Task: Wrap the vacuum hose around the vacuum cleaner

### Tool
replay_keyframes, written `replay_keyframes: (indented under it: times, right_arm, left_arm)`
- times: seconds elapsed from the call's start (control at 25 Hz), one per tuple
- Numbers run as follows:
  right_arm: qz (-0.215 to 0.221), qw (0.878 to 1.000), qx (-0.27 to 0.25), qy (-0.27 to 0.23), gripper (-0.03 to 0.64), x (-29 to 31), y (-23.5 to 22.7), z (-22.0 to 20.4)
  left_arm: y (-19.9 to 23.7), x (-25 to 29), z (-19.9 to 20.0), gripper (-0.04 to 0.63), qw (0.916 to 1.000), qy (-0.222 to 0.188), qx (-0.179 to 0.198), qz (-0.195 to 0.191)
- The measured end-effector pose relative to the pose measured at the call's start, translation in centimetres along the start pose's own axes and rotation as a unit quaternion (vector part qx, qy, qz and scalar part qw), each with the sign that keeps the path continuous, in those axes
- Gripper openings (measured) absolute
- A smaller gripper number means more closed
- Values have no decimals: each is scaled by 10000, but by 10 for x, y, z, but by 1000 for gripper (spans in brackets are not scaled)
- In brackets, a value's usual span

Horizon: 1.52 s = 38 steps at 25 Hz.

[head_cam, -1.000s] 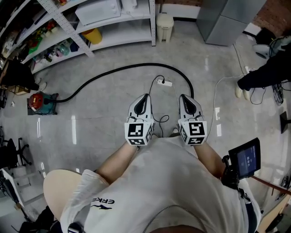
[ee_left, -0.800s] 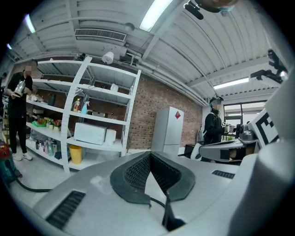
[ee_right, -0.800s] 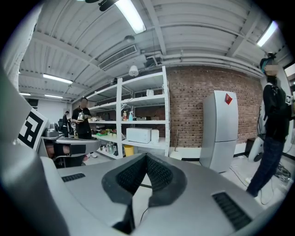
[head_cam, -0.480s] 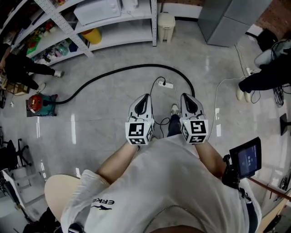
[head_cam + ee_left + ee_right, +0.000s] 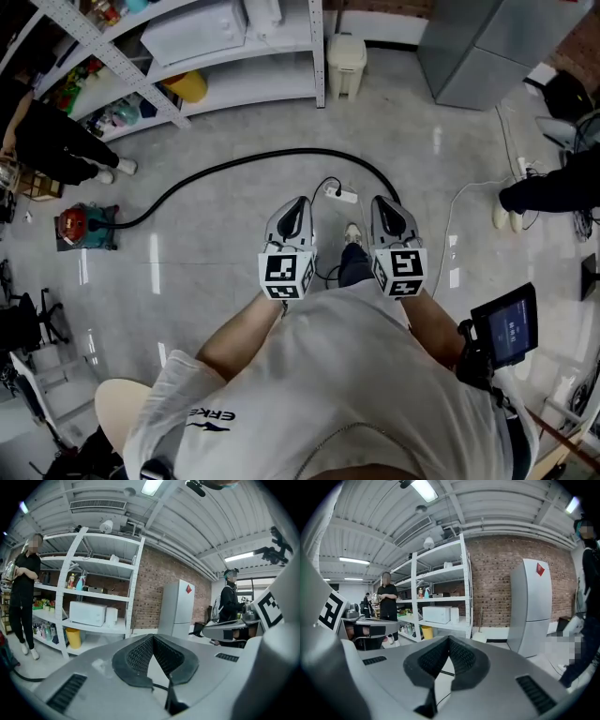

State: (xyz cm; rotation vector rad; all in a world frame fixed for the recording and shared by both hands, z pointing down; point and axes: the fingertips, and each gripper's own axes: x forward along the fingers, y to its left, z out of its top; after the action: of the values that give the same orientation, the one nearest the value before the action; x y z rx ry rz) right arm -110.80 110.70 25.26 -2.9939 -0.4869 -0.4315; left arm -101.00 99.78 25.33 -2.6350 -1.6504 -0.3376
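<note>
Hose (image 5: 309,150), black, slim and smooth, curves in one long arc over the glossy grey floor (image 5: 216,272) from the squat red-and-teal vacuum cleaner (image 5: 82,228) far left toward my left tongs (image 5: 300,200) and right tongs (image 5: 380,200), both shut tight, holding nothing.

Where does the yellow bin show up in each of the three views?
Head view: yellow bin upper left, just below the microwave.
Left gripper view: yellow bin lower left, below the microwave.
Right gripper view: yellow bin left of centre, below the microwave.
Shared landmark: the microwave.
</note>
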Motion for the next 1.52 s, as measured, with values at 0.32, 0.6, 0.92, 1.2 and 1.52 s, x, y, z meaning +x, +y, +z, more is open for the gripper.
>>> replay_keyframes:
  times: [0.32, 0.6, 0.92, 1.2, 1.52]
  right_arm:
    - [205, 9993, 78, 298, 0, 99, -92, 20]
    - [503, 9971, 141, 549, 0, 172, -134, 21]
    - [604, 9943, 165, 858, 0, 238, -160, 18]
    - [472, 9917, -3, 1196, 0, 296, -165, -16]
    - [483, 9836, -157, 1729, 0, 361, -190, -116]
  left_arm:
    - [12, 125, 16, 3, 9989, 360, -49, 310]
    - [31, 203, 16, 3, 9960, 675, -48, 583]
    - [67, 256, 11, 3, 9920, 995, -29, 777]
    - [114, 303, -30, 3, 9887, 1347, -65, 650]
    - [165, 377, -137, 3, 9812, 1814, -9, 653]
